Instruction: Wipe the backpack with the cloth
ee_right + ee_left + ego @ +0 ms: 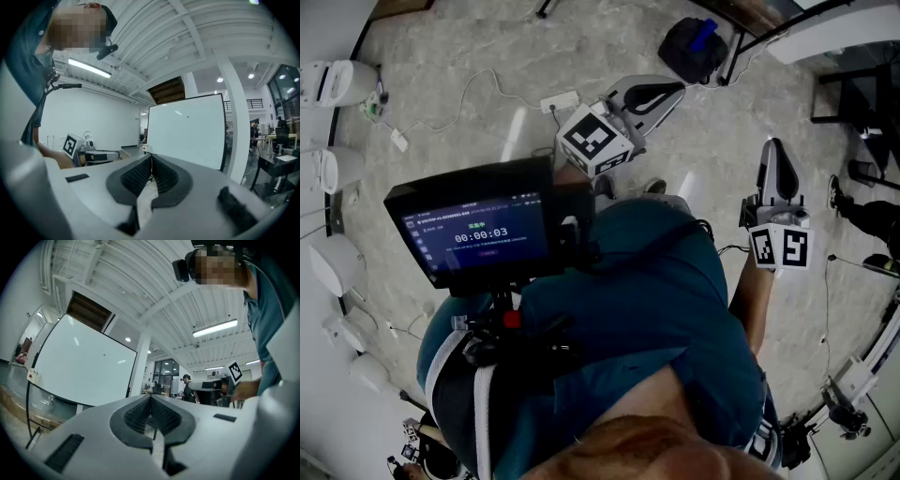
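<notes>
1. Screen [478,234]: dark, mounted at the person's chest, showing a timer. It sits at the 8 o'clock side of the left gripper.
2. White power strip [560,101] with its cable: on the pale stone floor [469,141], at 9 o'clock from the left gripper's jaws.
3. Left gripper [675,91]: held out over the floor and pointing toward 2 o'clock in the head view. In its own view [151,401] the jaws are pressed together with nothing between them. A whiteboard [79,366] stands beyond it.
4. Backpack [694,47]: dark with a blue patch on top, lying on the floor. It is near the left gripper's jaws at 1 o'clock and farther from the right gripper at 11 o'clock, and neither touches it. Black frame legs [733,52] stand just beside it at 3 o'clock.
5. Right gripper [775,145]: pointing toward 12 o'clock in the head view. In its own view [151,161] the jaws are closed tip to tip and hold nothing.
6. Another person's leg and shoe [862,211]: at 3 o'clock from the right gripper, well apart.
</notes>
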